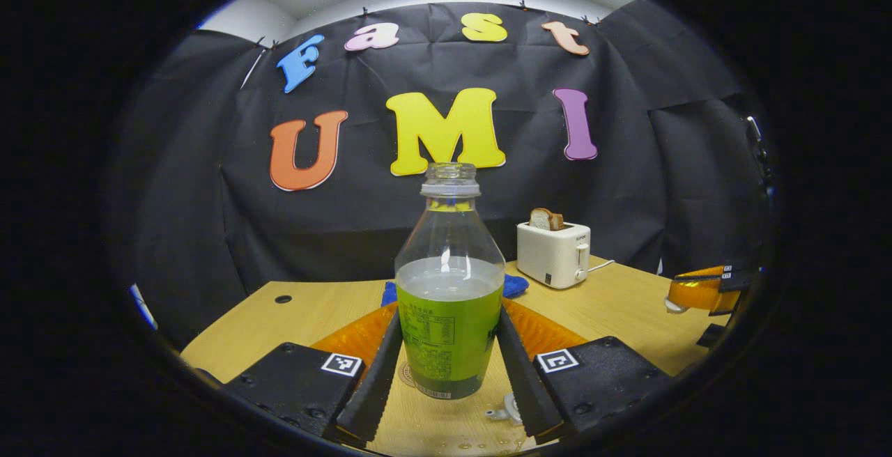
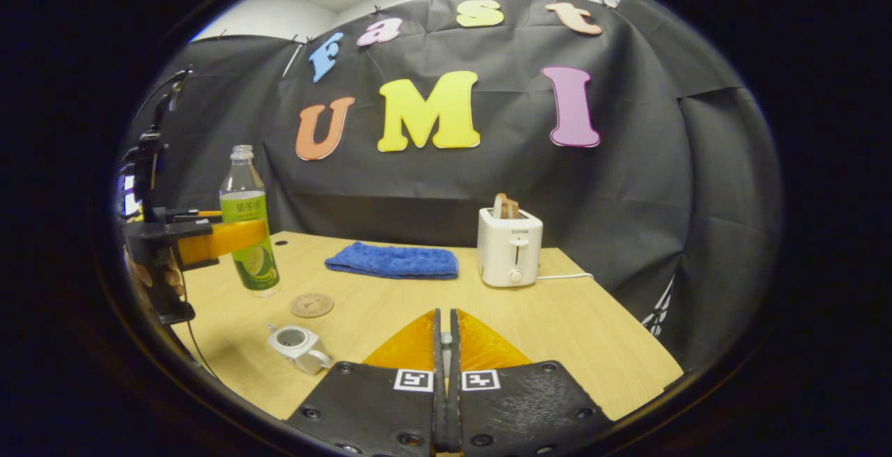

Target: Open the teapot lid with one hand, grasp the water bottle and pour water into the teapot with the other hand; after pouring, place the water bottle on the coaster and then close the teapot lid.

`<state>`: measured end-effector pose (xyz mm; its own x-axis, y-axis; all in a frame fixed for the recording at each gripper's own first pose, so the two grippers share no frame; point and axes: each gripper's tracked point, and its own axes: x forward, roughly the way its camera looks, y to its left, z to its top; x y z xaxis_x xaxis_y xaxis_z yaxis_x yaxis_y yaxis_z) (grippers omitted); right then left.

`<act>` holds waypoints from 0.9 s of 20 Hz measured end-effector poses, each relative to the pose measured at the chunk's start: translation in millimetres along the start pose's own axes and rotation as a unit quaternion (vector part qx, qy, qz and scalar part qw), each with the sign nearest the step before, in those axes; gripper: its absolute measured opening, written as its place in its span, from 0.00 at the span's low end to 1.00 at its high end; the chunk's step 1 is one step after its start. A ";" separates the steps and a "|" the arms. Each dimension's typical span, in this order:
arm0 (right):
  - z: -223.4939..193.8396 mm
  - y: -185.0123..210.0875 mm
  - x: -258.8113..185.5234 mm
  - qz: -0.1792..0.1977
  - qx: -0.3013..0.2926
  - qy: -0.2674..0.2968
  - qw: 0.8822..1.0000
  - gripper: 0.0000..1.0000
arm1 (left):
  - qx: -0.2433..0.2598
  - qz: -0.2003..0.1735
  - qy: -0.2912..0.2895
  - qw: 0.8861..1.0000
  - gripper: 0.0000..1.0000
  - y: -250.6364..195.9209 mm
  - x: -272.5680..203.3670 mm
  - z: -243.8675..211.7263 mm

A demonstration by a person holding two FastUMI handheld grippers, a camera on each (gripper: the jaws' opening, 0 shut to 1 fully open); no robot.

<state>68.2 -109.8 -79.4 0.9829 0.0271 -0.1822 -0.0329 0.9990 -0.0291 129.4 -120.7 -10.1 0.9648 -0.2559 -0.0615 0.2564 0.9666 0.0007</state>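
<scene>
An uncapped clear water bottle (image 1: 449, 283) with a green label stands upright, about half full, and my left gripper (image 1: 449, 318) is shut on its label. In the right gripper view the bottle (image 2: 245, 206) is at the far left, held by the left gripper (image 2: 233, 237), its base close to the table just left of a round coaster (image 2: 311, 304). A small white teapot (image 2: 300, 347) sits in front of the coaster with its top open. My right gripper (image 2: 446, 318) is shut, a pale sliver showing between its fingers. In the left gripper view the right gripper (image 1: 700, 290) holds a small white lid (image 1: 672, 306) at its tip.
A blue folded cloth (image 2: 394, 260) lies at the back of the wooden table (image 2: 557, 318). A white toaster (image 2: 510, 246) with bread in it stands to the cloth's right, its cord trailing right. A hand (image 2: 157, 276) holds the left gripper at the table's left edge.
</scene>
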 end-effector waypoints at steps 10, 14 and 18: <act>-13.7 -5.5 9.8 -0.004 -0.004 0.018 1.000 0.00 | -0.098 0.030 0.045 0.994 0.77 32.8 70.9 -62.2; -20.5 -3.6 16.8 -0.003 -0.006 0.028 1.000 0.00 | -0.087 0.046 0.057 0.994 0.77 43.5 84.9 -84.5; -27.6 1.9 20.5 0.001 -0.016 0.038 0.999 0.00 | -0.078 0.039 0.043 0.995 0.77 42.7 88.1 -85.2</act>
<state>83.2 -108.3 -110.3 0.9662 0.0245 -0.2565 -0.0413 0.9973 -0.0601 220.3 -100.6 -100.4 0.9709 -0.1850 -0.1524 0.1631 0.9758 -0.1459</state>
